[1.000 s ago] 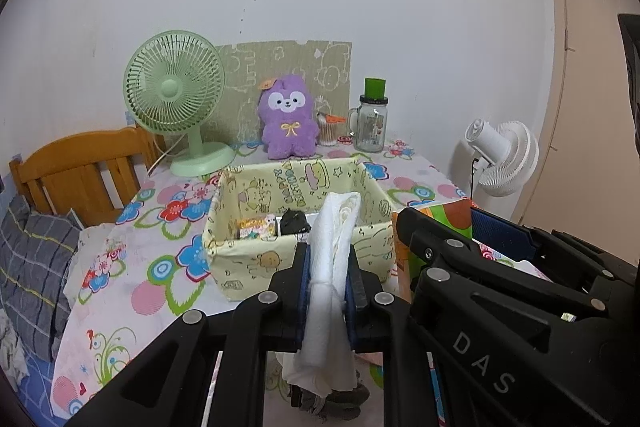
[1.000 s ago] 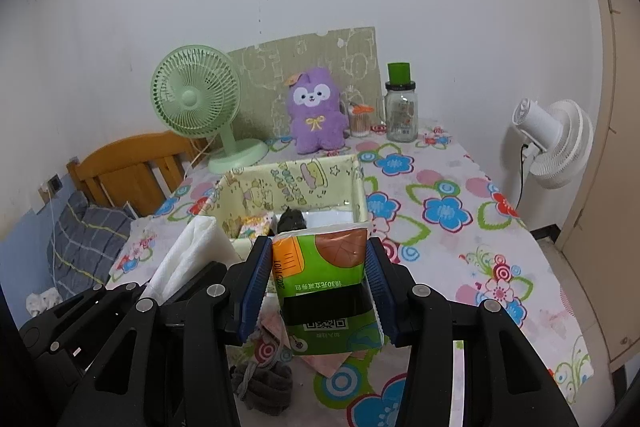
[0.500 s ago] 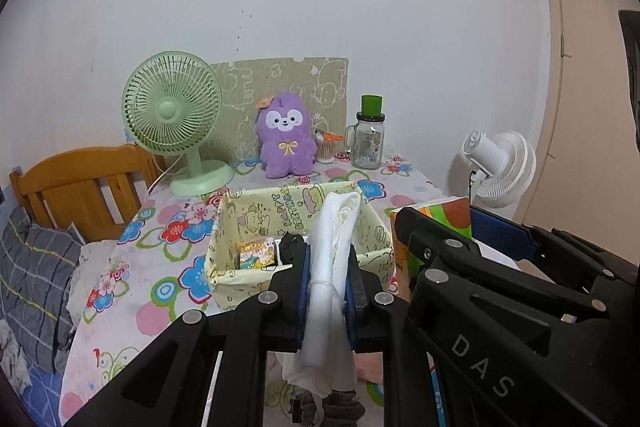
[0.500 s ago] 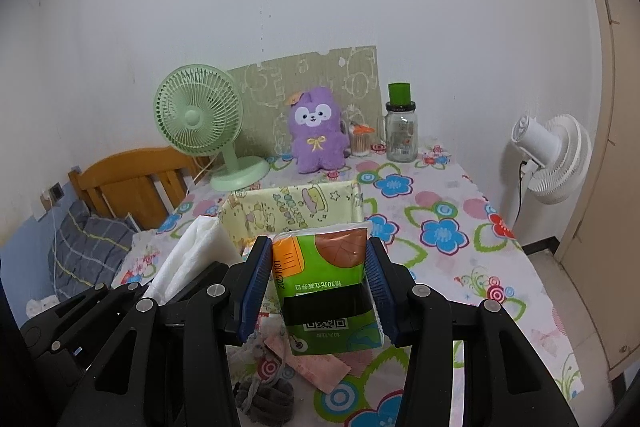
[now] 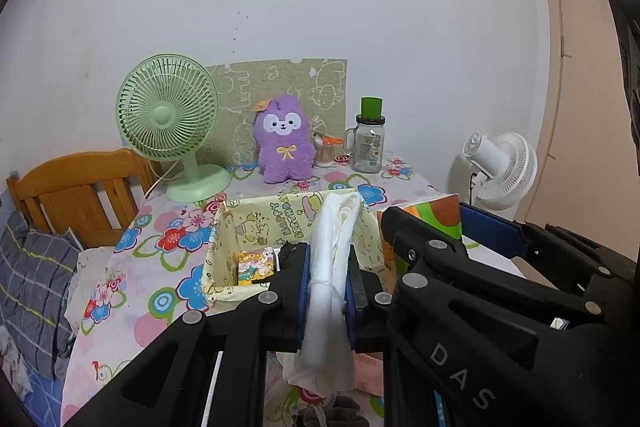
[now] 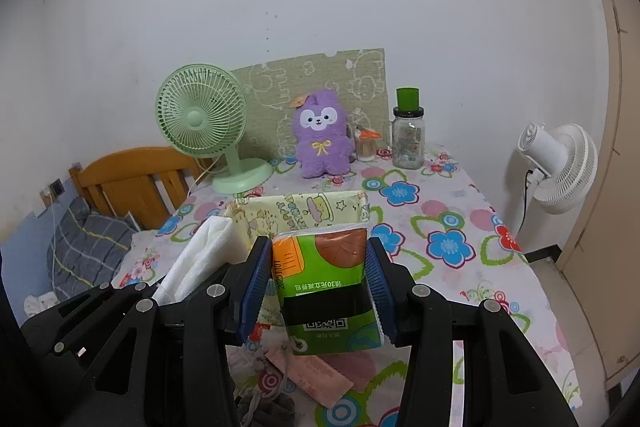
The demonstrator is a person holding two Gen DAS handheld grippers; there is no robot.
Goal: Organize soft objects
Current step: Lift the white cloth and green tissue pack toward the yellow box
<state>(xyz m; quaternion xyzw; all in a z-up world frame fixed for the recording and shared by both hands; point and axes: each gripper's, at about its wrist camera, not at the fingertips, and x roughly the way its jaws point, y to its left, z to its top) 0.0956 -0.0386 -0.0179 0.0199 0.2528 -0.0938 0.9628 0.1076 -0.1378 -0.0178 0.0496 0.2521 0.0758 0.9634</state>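
Note:
My left gripper point(image 5: 327, 267) is shut on a folded white cloth point(image 5: 330, 267) and holds it above the near rim of a yellow fabric basket point(image 5: 224, 227). The cloth also shows in the right wrist view point(image 6: 200, 255). My right gripper point(image 6: 318, 275) is shut on a green and orange tissue pack point(image 6: 324, 287), held above the table in front of the basket point(image 6: 304, 211). The basket holds a small colourful packet point(image 5: 256, 265) and a dark item. A pink cloth point(image 6: 312, 371) and a grey soft item point(image 6: 268, 411) lie on the table below the grippers.
A purple plush point(image 6: 320, 135), a green desk fan point(image 6: 200, 123), a glass jar with a green lid point(image 6: 408, 135) and a small cup stand at the table's back. A white fan point(image 6: 560, 167) stands to the right. A wooden chair point(image 5: 80, 187) and a bed are on the left.
Both grippers have pulled back and risen a little with their loads; the basket and the back objects look farther and lower. Both grips are unchanged.

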